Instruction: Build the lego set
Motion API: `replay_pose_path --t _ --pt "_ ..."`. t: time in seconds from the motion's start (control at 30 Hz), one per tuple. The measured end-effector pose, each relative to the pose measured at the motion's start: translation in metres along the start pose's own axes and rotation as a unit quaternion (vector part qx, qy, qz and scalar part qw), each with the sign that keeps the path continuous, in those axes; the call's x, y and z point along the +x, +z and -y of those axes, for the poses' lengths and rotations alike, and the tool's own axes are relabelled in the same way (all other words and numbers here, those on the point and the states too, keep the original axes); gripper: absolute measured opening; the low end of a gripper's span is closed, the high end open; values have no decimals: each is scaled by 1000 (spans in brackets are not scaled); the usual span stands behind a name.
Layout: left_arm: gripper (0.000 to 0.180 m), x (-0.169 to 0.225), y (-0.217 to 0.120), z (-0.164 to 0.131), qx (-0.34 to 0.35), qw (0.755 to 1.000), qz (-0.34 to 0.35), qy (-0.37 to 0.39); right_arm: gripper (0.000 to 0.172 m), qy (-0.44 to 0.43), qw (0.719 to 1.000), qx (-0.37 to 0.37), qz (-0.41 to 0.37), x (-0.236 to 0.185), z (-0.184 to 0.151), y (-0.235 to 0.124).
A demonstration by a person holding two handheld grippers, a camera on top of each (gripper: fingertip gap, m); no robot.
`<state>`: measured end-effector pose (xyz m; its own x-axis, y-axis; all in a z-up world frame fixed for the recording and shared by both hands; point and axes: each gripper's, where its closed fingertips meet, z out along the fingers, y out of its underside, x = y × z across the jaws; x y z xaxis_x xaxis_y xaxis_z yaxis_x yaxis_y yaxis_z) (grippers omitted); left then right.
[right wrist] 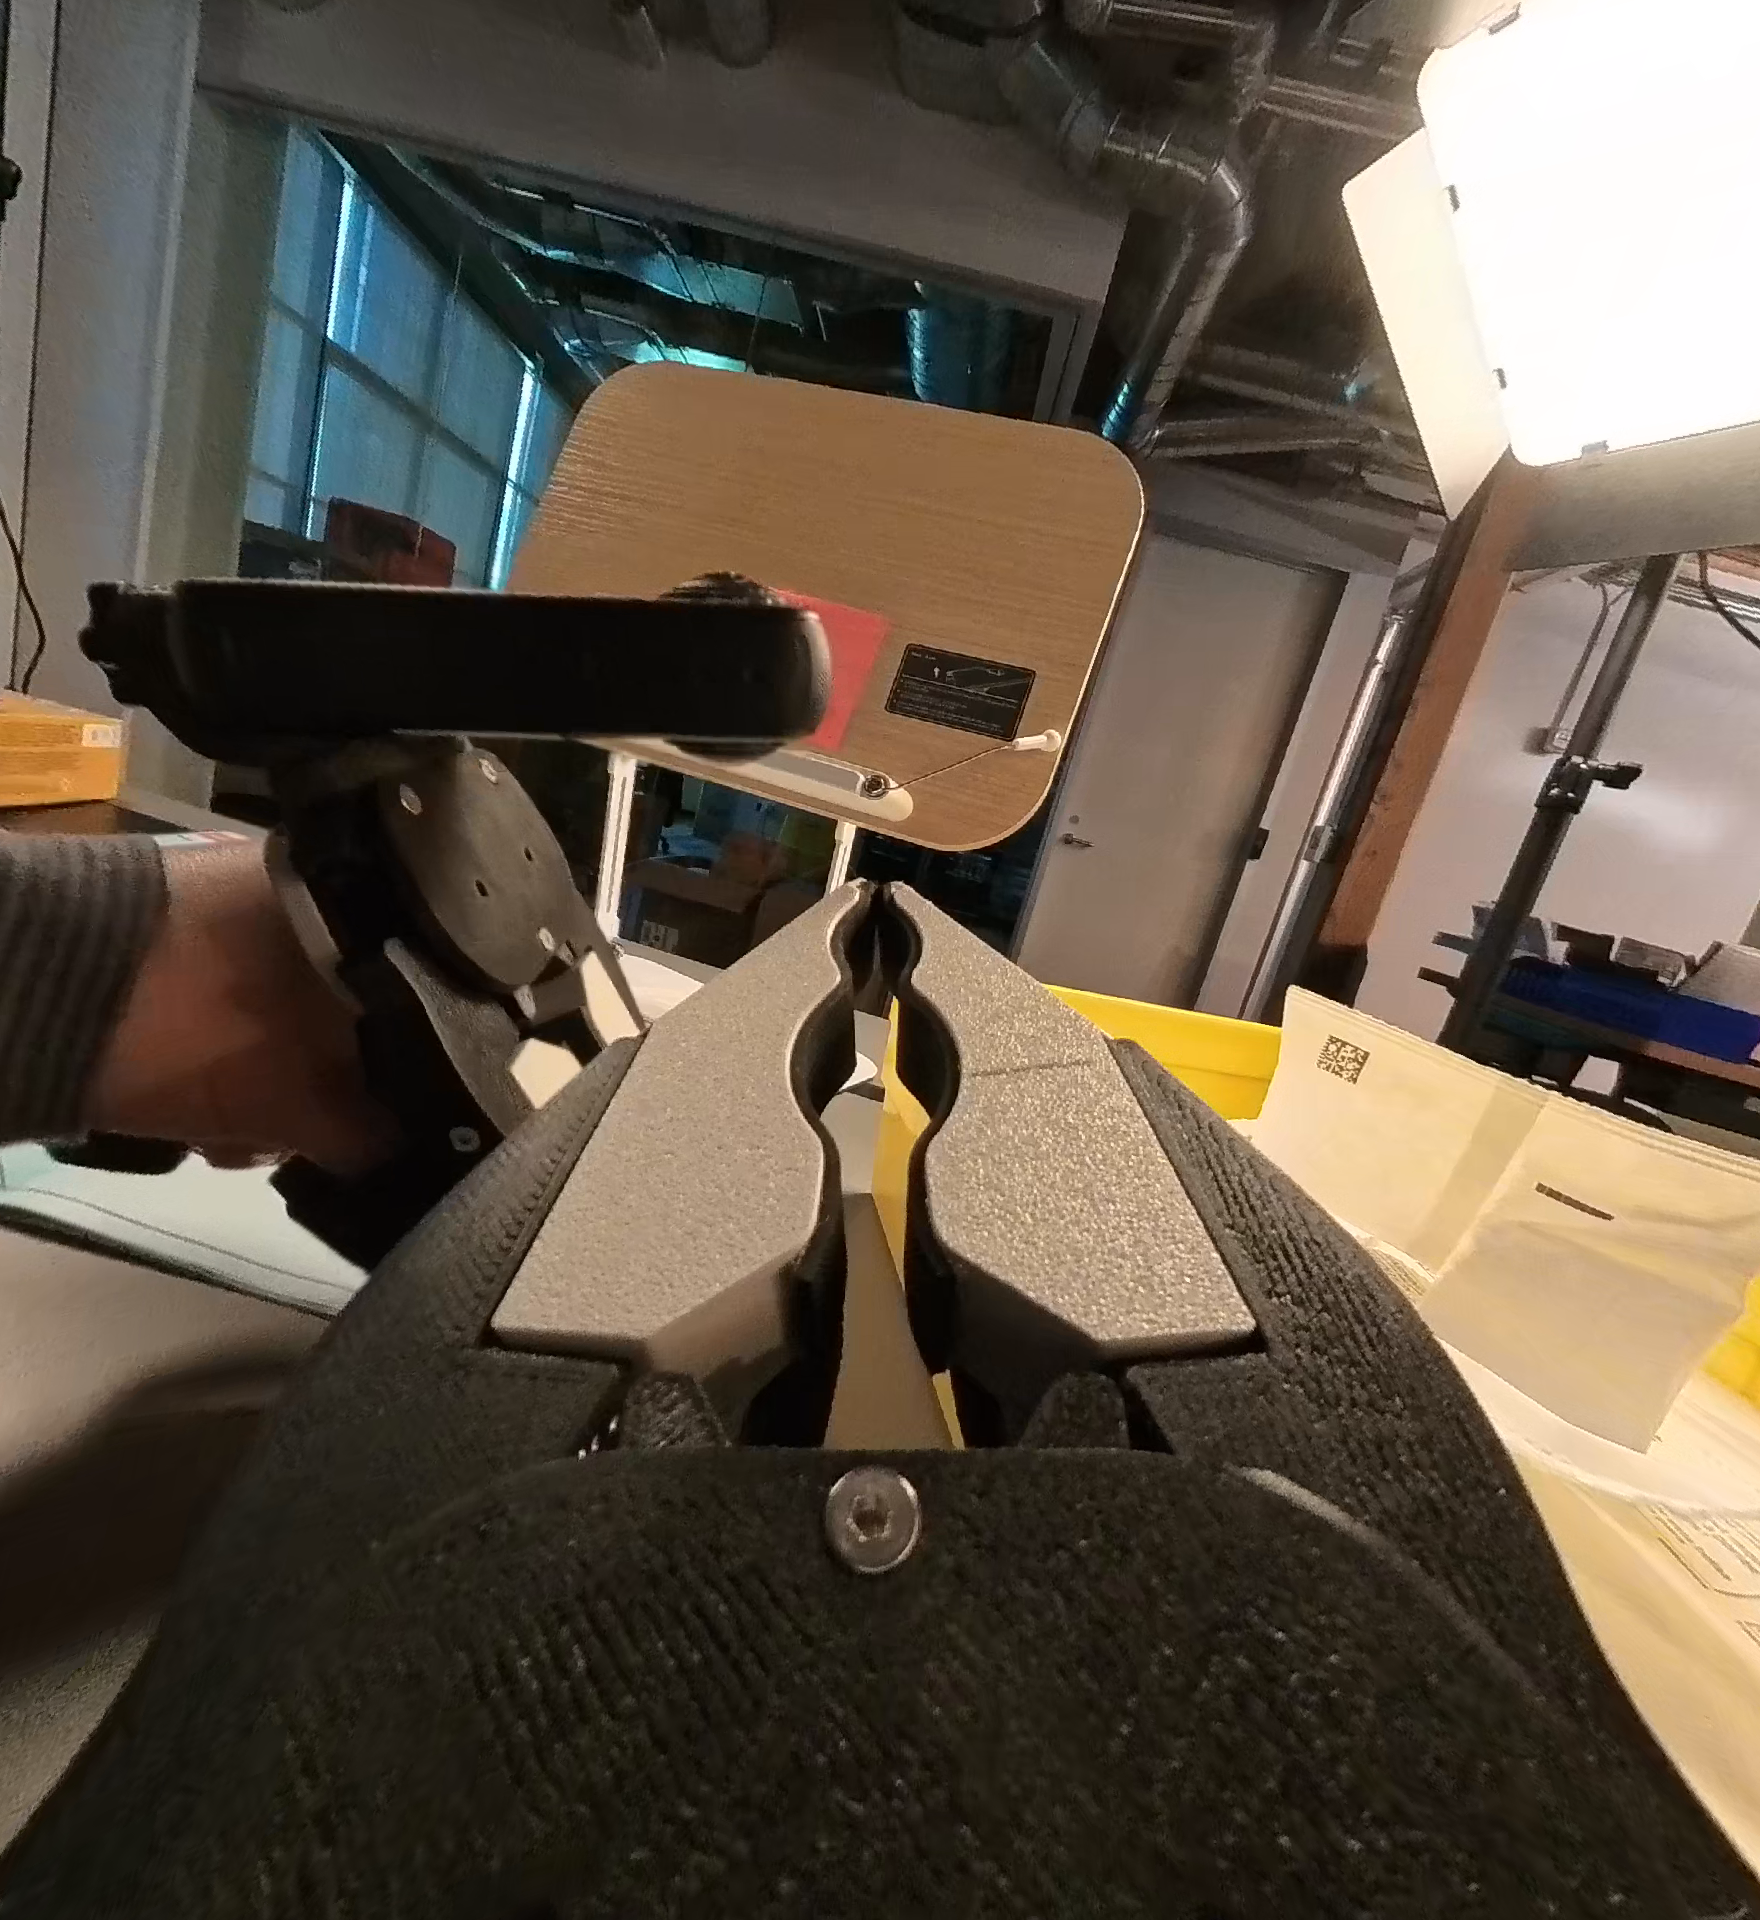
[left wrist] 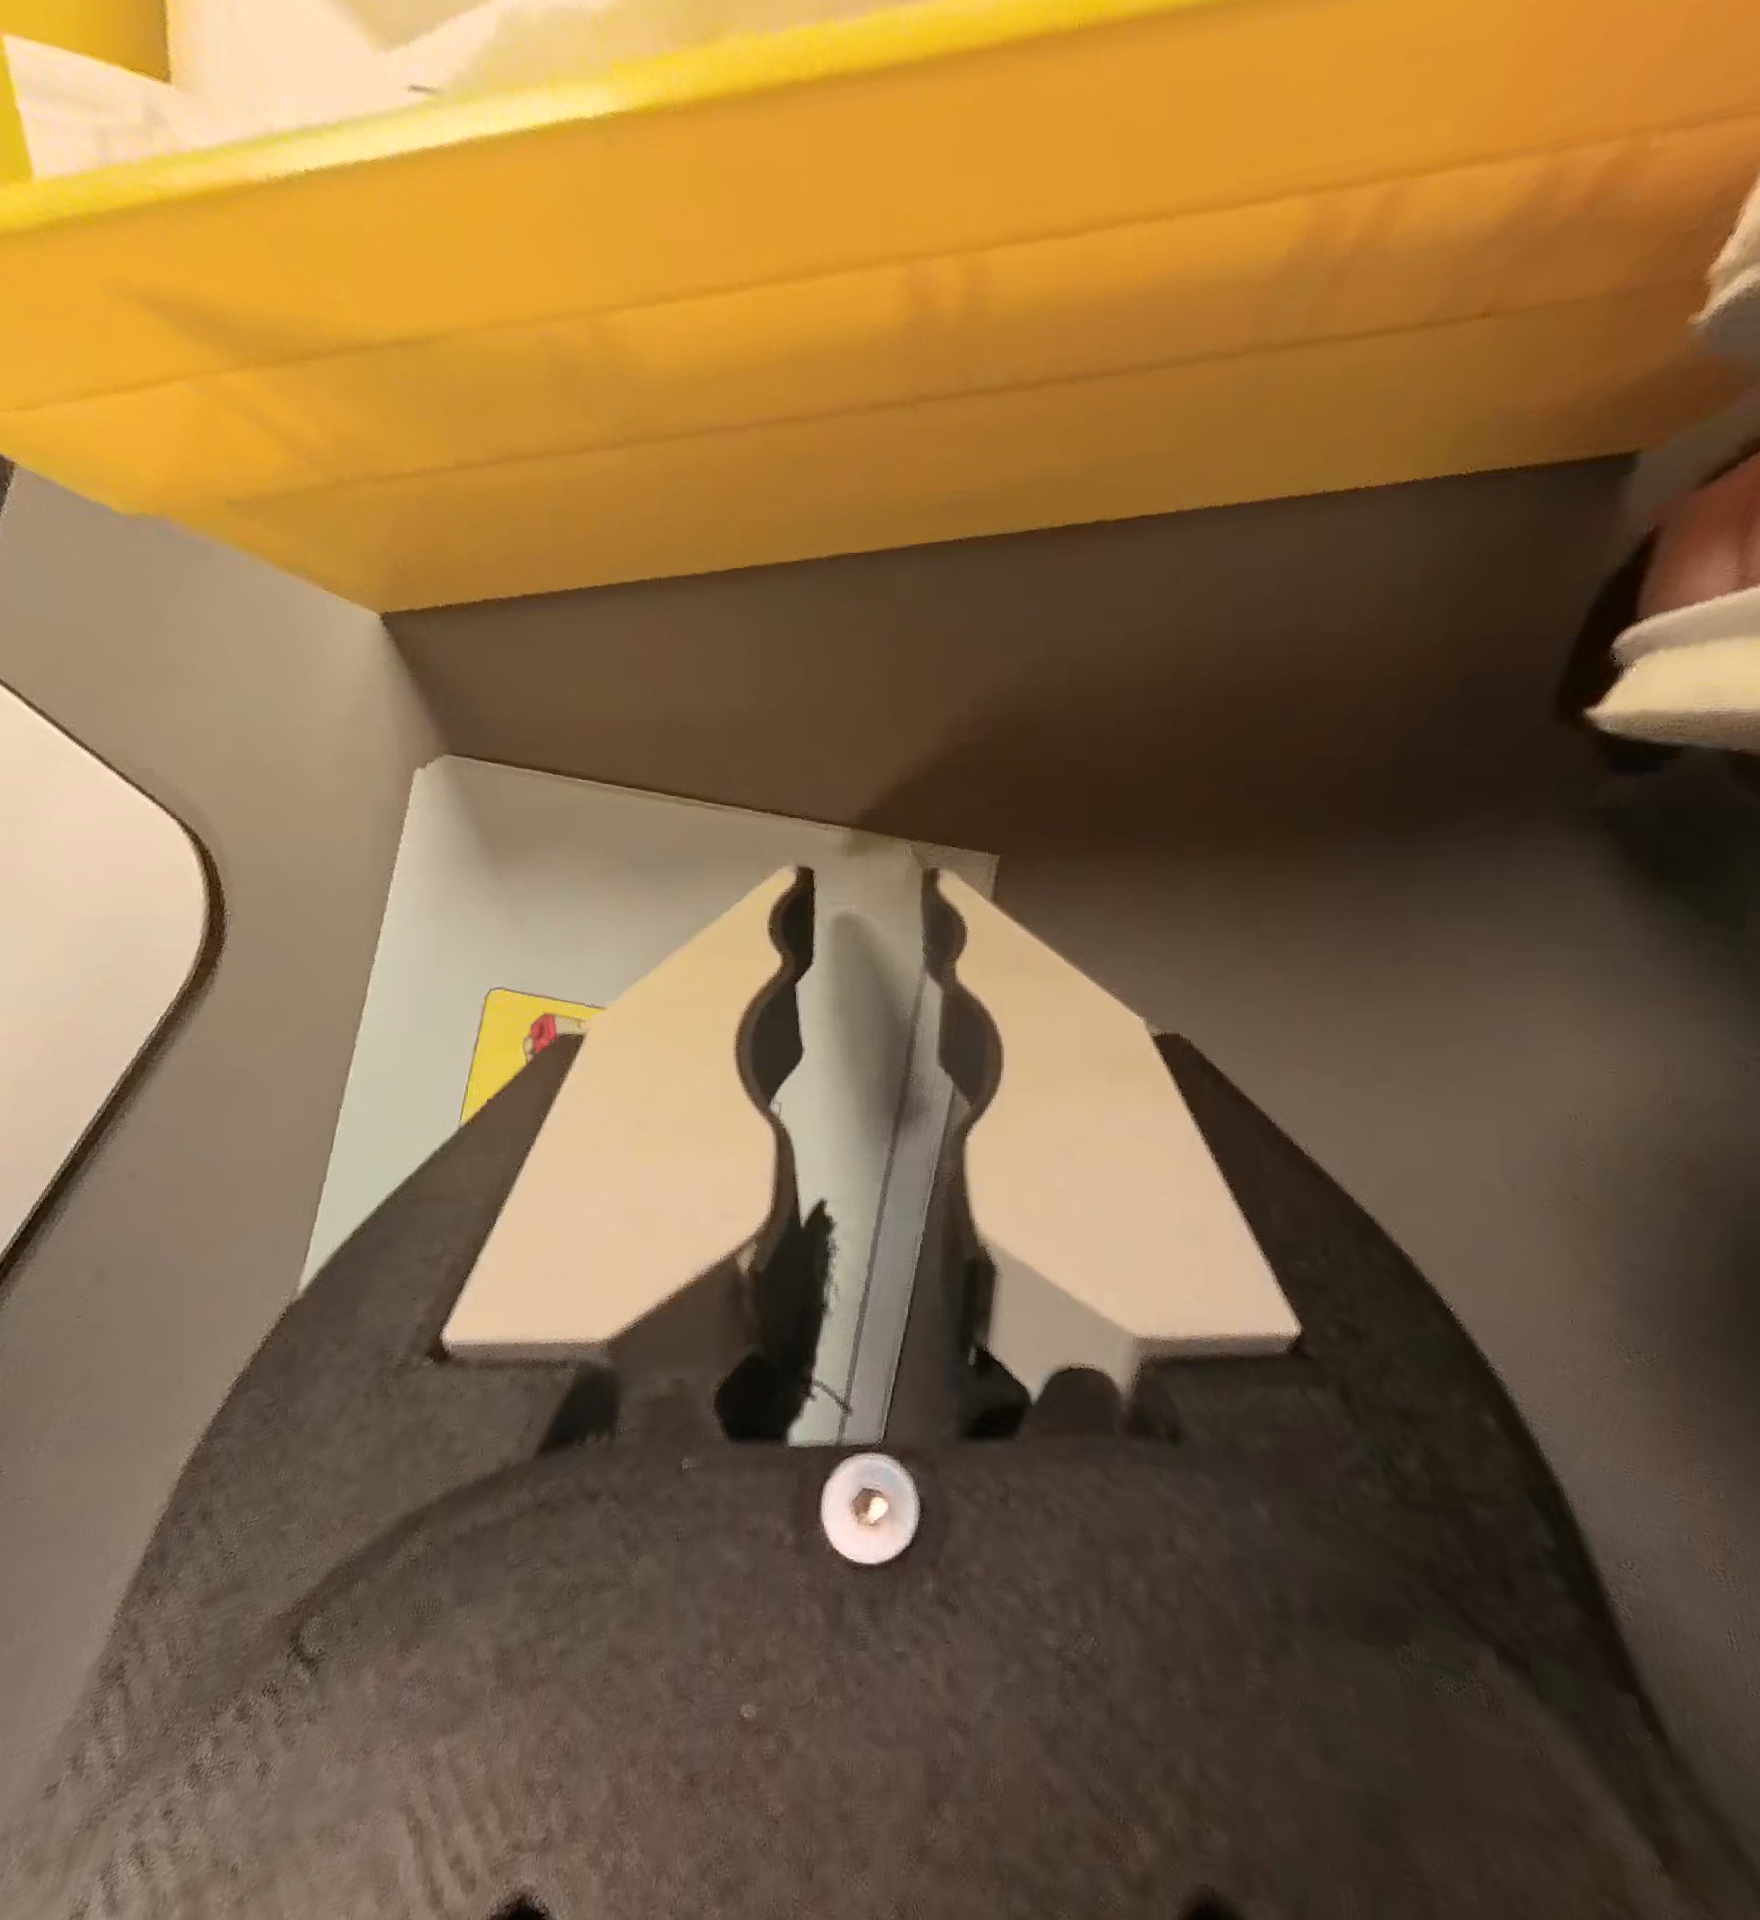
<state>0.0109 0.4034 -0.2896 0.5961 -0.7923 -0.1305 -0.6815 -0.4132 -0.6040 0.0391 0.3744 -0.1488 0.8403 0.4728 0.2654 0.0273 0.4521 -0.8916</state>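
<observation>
- Left wrist view: left gripper (left wrist: 868, 883) pointing down at a white box (left wrist: 543, 883) with a yellow sticker (left wrist: 512, 1049), lying on the dark table (left wrist: 1375, 1039) near the yellow bin (left wrist: 855, 364).
- Fingers closed partway, box edge filling the gap between the tips (looks pinched).
- Right wrist view: right gripper (right wrist: 874, 899) up over the bin, tips pressed together, nothing between them.
- Cream pouches (right wrist: 1624, 1278) inside the bin.

The bin (left wrist: 855, 343) is bright yellow, over a dull grey table (left wrist: 1375, 1039). A pale, whitish box (left wrist: 564, 935) bears a yellow sticker (left wrist: 517, 1044) with a red spot. The left gripper (left wrist: 868, 883) has cream fingers on a black body. The right gripper (right wrist: 876, 899) has speckled grey fingers. The pouches (right wrist: 1478, 1164) are cream with black marks. The board (right wrist: 855, 540) is light wood-grained.
</observation>
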Motion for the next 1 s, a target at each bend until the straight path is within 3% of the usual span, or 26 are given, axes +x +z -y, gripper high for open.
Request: replay_pose_path --t 0.13,0.23,0.47,0.53,0.7,1.0 --pt "2 -1 -2 -4 -2 1000 -7 -10 0 0 1000 -2 1 -1 -1 0" --pt "0 6 2 -8 -8 999 -35 -21 0 1 1000 -3 3 -1 -2 1" --pt "36 14 4 0 19 998 -53 -25 0 1 1000 -4 4 -1 -2 1" --pt "37 13 7 -2 11 999 -39 -6 0 2 1000 -4 5 -2 -2 1" --pt "25 14 10 -1 3 999 -34 -1 0 3 1000 -6 7 -2 -3 1" --pt "9 14 8 -2 -2 996 -68 -63 0 4 1000 -6 8 -3 -3 1"
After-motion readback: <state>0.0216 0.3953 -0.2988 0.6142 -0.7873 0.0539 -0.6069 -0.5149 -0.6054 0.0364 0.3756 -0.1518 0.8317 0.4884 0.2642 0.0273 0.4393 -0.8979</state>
